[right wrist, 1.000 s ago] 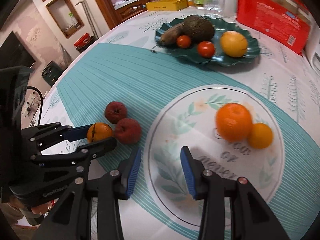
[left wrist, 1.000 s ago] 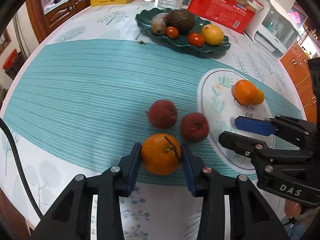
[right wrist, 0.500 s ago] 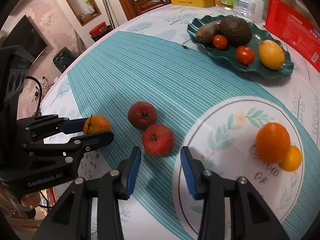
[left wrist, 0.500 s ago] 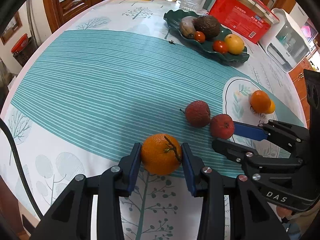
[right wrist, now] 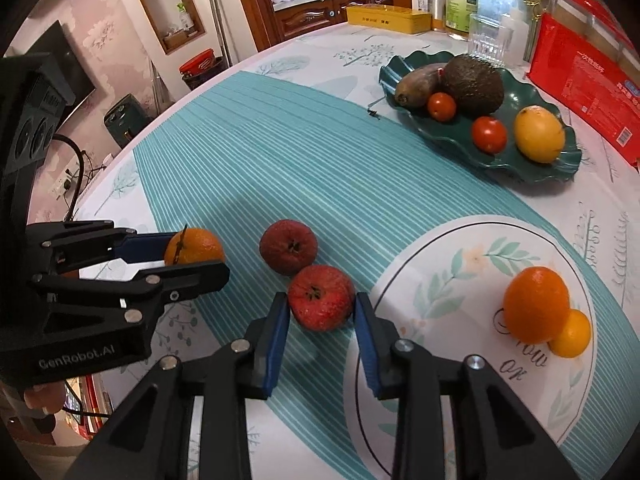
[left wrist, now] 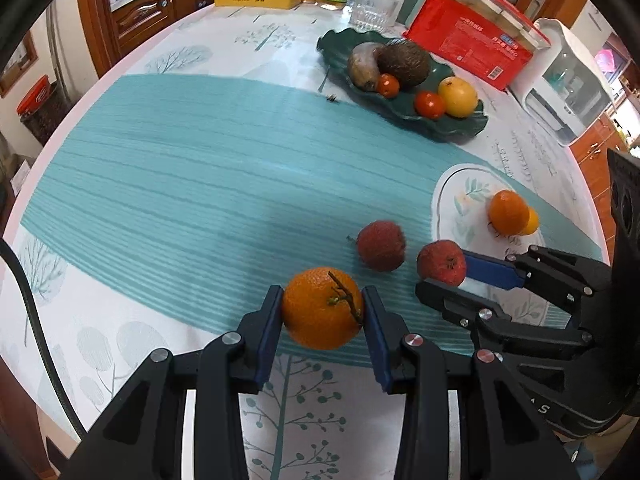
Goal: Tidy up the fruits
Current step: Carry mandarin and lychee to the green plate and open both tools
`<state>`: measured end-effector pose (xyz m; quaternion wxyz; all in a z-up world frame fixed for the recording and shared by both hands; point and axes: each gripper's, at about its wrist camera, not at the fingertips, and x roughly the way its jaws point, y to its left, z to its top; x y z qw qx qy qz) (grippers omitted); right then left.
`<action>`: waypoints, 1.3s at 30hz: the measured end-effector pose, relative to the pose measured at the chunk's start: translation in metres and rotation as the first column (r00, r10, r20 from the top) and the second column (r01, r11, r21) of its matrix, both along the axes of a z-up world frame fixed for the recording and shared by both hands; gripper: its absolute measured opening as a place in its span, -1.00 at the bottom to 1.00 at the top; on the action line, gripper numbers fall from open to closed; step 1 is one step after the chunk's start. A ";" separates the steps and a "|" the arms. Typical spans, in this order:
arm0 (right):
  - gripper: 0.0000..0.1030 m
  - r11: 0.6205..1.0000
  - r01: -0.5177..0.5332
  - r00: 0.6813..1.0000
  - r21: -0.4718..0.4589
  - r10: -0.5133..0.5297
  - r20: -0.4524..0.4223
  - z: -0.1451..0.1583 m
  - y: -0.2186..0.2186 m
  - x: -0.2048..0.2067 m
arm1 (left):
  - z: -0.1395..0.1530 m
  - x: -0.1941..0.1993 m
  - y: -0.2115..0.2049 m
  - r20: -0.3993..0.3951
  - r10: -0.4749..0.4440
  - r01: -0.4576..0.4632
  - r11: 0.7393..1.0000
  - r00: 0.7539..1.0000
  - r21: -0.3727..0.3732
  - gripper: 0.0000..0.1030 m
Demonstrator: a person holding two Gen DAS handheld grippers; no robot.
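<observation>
My left gripper point(left wrist: 322, 312) is shut on an orange with a stem point(left wrist: 322, 308) and holds it just above the tablecloth; the orange also shows in the right wrist view point(right wrist: 196, 246). My right gripper point(right wrist: 322, 312) is open, with its jaws on either side of a red bumpy fruit point(right wrist: 321, 298), which rests on the cloth. A second red fruit point(right wrist: 288, 246) lies just behind it. The white floral plate point(right wrist: 460, 248) to the right holds a large orange point(right wrist: 536, 304) and a small one point(right wrist: 572, 334).
A dark green leaf-shaped dish point(right wrist: 556, 160) at the back holds an avocado point(right wrist: 474, 84), a brown fruit, two tomatoes and a yellow fruit point(right wrist: 538, 134). A red box point(right wrist: 588, 72), a glass, bottles and a yellow box stand at the far edge.
My right gripper moved forward and left until its open jaws came around the nearer red fruit. My left gripper kept the orange and lifted it slightly back from the two red fruits.
</observation>
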<state>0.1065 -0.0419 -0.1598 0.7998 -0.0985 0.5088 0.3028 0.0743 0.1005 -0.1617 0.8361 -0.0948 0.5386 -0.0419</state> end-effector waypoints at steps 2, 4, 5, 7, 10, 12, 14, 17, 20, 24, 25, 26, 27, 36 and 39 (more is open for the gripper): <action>-0.37 1.000 0.009 1.000 0.006 -0.009 0.005 0.005 -0.004 0.000 | 0.007 0.005 -0.002 0.014 -0.009 0.009 1.000 1.000 -0.001 -0.27; -0.37 1.000 0.019 1.000 0.013 -0.019 0.012 0.010 -0.008 0.000 | 0.015 0.010 -0.004 0.026 -0.018 0.018 1.000 0.999 -0.006 -0.27; -0.37 0.999 0.027 1.000 0.017 -0.027 0.016 0.014 -0.011 0.001 | 0.019 0.013 -0.005 0.032 -0.024 0.024 1.000 0.999 -0.007 -0.27; -0.37 0.999 0.045 0.999 0.025 -0.045 0.025 0.021 -0.015 0.003 | 0.026 0.020 -0.008 0.042 -0.040 0.041 0.999 0.998 -0.005 -0.27; -0.37 0.996 0.079 0.996 0.044 -0.081 0.040 0.035 -0.024 0.009 | 0.042 0.032 -0.015 0.066 -0.075 0.074 0.997 0.995 0.016 -0.27; -0.37 0.993 0.105 0.993 0.057 -0.109 0.054 0.047 -0.032 0.016 | 0.053 0.040 -0.017 0.082 -0.095 0.093 0.995 0.992 0.023 -0.27; -0.37 0.990 0.126 0.989 0.065 -0.130 0.067 0.058 -0.039 0.023 | 0.069 0.052 -0.021 0.108 -0.127 0.123 0.991 0.986 0.043 -0.27; -0.37 0.984 0.163 0.980 0.069 -0.170 0.105 0.080 -0.052 0.039 | 0.093 0.070 -0.025 0.152 -0.172 0.161 0.983 0.973 0.086 -0.27; -0.37 0.977 0.200 0.967 0.074 -0.209 0.143 0.105 -0.065 0.059 | 0.123 0.095 -0.028 0.199 -0.210 0.189 0.975 0.957 0.117 -0.27; -0.37 0.968 0.238 0.949 0.077 -0.248 0.192 0.134 -0.078 0.086 | 0.154 0.127 -0.034 0.238 -0.246 0.217 0.966 0.940 0.142 -0.27; -0.37 0.966 0.246 0.944 0.076 -0.256 0.207 0.141 -0.081 0.094 | 0.162 0.136 -0.036 0.246 -0.256 0.223 0.963 0.935 0.154 -0.27; -0.37 0.965 0.252 0.940 0.074 -0.263 0.219 0.147 -0.083 0.100 | 0.168 0.145 -0.040 0.254 -0.269 0.231 0.958 0.929 0.170 -0.27; -0.37 0.963 0.261 0.934 0.074 -0.271 0.232 0.152 -0.085 0.109 | 0.174 0.154 -0.044 0.262 -0.283 0.239 0.953 0.923 0.187 -0.27; -0.37 0.943 0.329 0.908 0.052 -0.331 0.258 0.150 -0.091 0.191 | 0.175 0.241 -0.073 0.224 -0.362 0.325 0.927 0.905 0.188 -0.27; -0.37 0.942 0.334 0.913 0.028 -0.331 0.236 0.130 -0.088 0.207 | 0.154 0.263 -0.085 0.189 -0.388 0.358 0.917 0.902 0.177 -0.27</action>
